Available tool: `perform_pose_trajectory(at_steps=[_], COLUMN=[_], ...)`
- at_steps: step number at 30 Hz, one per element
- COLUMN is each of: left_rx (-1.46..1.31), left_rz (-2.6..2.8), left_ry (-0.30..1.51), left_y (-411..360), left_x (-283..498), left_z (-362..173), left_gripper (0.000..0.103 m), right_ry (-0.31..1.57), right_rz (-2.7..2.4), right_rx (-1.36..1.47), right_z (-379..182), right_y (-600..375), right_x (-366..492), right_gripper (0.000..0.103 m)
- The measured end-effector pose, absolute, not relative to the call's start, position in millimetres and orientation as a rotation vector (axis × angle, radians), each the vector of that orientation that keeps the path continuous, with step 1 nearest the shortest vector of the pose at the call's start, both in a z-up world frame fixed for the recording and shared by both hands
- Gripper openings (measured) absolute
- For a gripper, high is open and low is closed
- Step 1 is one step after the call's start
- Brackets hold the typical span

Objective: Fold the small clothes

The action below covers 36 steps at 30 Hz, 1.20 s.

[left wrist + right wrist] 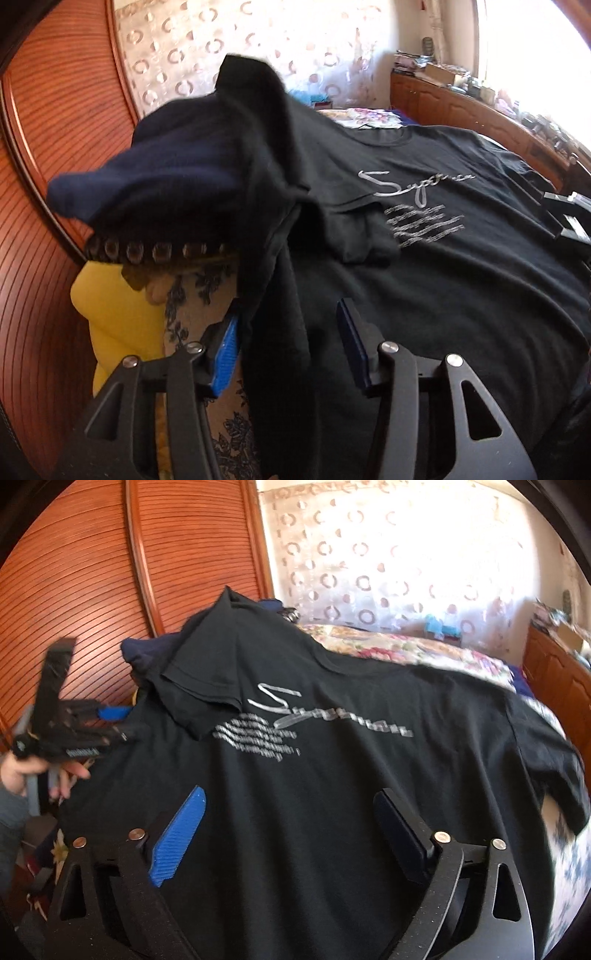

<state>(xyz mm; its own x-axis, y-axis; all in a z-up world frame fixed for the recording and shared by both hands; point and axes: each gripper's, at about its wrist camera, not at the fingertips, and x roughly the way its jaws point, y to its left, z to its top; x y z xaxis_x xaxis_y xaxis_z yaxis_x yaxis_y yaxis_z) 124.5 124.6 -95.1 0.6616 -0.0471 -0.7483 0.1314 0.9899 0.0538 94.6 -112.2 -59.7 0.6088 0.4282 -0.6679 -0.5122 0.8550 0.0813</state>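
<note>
black t-shirt (332, 775) lies face up on the bed (424, 653), print showing, one sleeve (199, 686) folded in over the chest. right claw (291, 834) hovers wide open above its lower half, gripping nothing; left claw (288, 347) is half open astride the side hem, pads not pressing. risk: a shallow pinch drags cloth and undoes the sleeve. heaped dark clothes (155, 177) crowd that edge; the far side has room.
</note>
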Motion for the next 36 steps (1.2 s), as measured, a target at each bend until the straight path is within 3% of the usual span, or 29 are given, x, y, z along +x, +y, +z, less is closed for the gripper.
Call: perform_pose_trajectory(at_steps=[17,23,29,32,36], left_rx=[-0.015,-0.019,-0.020,-0.021,-0.021], left_rz=[-0.088,-0.091,-0.091,-0.091,-0.091], left_ry=[0.888,0.892,0.892,0.892,0.892], left_y=[147.9,147.1,147.1,147.5,147.8], left_x=[118.5,127.5,128.2,128.4,128.5], left_z=[-113.1,-111.4,-111.7,-112.0,-112.2], left_gripper=[0.056,0.057,0.058,0.058,0.058], right_ry=[0.765,0.814,0.911,0.953,0.926], right_rz=[0.794,0.851,0.903,0.909,0.875], right_rx=[-0.020,0.020,0.055,0.020,-0.059], right_z=[-39.9,-45.2,-56.6,-61.2,-53.9], right_y=[-0.2,41.1,64.8,73.9,70.0], right_x=[185.8,206.4,225.5,231.1,234.0], right_gripper=[0.055,0.052,0.031,0.007,0.002])
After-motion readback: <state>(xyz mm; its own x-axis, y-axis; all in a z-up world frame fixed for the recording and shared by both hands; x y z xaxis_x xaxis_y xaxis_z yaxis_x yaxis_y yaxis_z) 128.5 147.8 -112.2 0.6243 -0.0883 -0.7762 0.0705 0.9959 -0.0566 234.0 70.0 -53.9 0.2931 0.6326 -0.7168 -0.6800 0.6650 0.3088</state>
